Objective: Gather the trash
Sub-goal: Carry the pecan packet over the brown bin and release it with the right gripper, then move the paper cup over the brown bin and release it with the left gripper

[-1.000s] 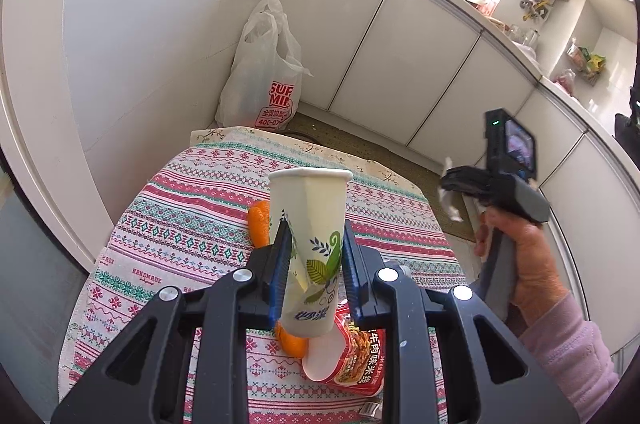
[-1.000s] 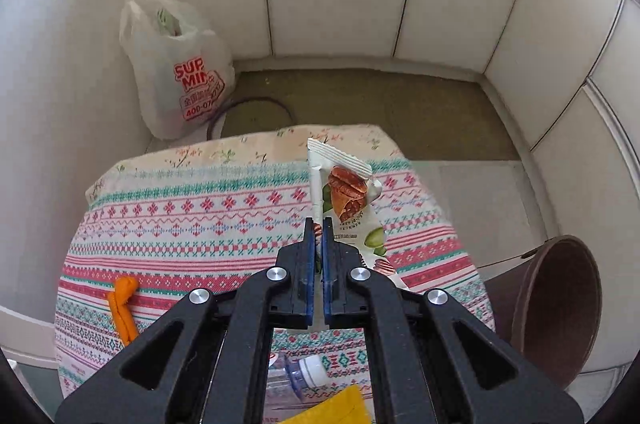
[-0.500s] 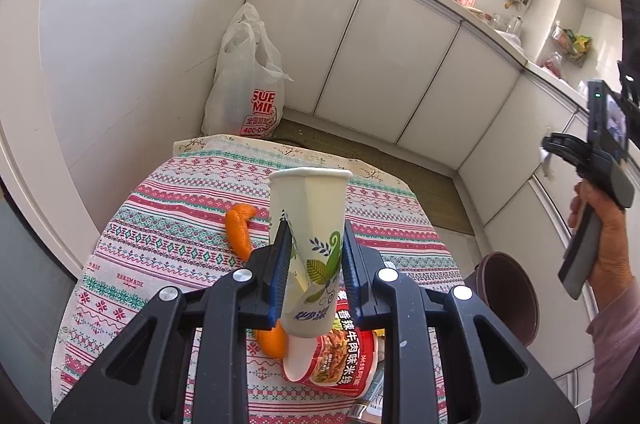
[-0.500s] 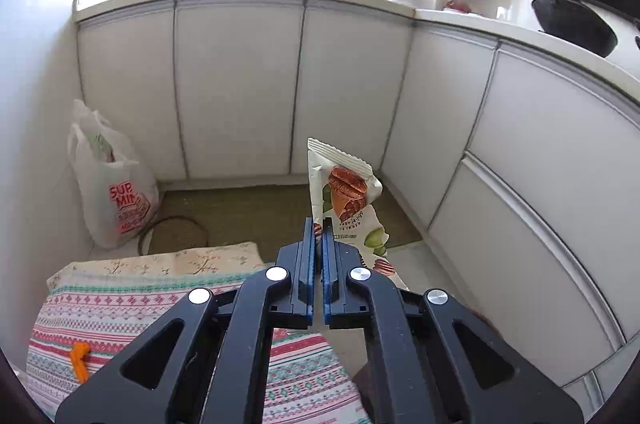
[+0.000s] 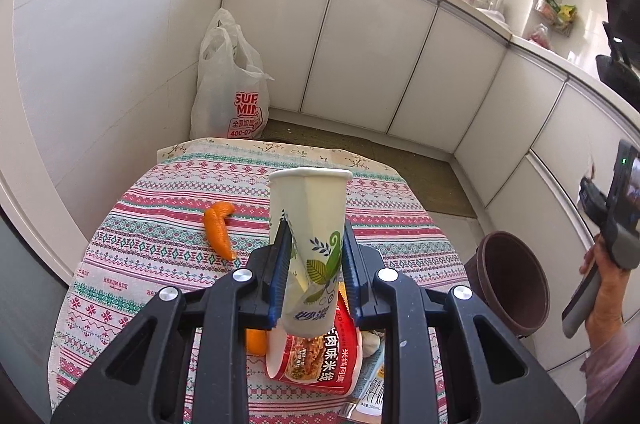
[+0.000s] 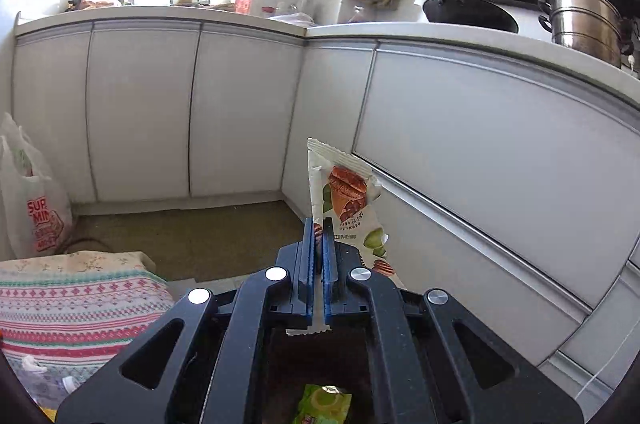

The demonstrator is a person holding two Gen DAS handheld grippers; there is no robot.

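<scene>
My left gripper (image 5: 314, 236) is shut on a white paper cup with green leaves (image 5: 310, 232) and holds it upright above the patterned tablecloth (image 5: 160, 236). My right gripper (image 6: 319, 224) is shut on a nut snack wrapper (image 6: 348, 195), held off the table's right side over the brown bin, whose dark inside (image 6: 316, 364) holds a green wrapper (image 6: 324, 404). The bin (image 5: 510, 280) stands on the floor right of the table in the left wrist view. The right gripper's body (image 5: 616, 199) shows there above the bin.
On the table lie orange peel (image 5: 219, 228), another peel piece (image 5: 256, 340), a red noodle cup on its side (image 5: 316, 356) and a small bottle (image 5: 372, 396). A white plastic bag (image 5: 230, 95) sits on the floor by white cabinets (image 5: 360, 51).
My right gripper has swung with the wrapper from over the table to the right, above the bin. My left gripper still holds the cup and has drawn back a little.
</scene>
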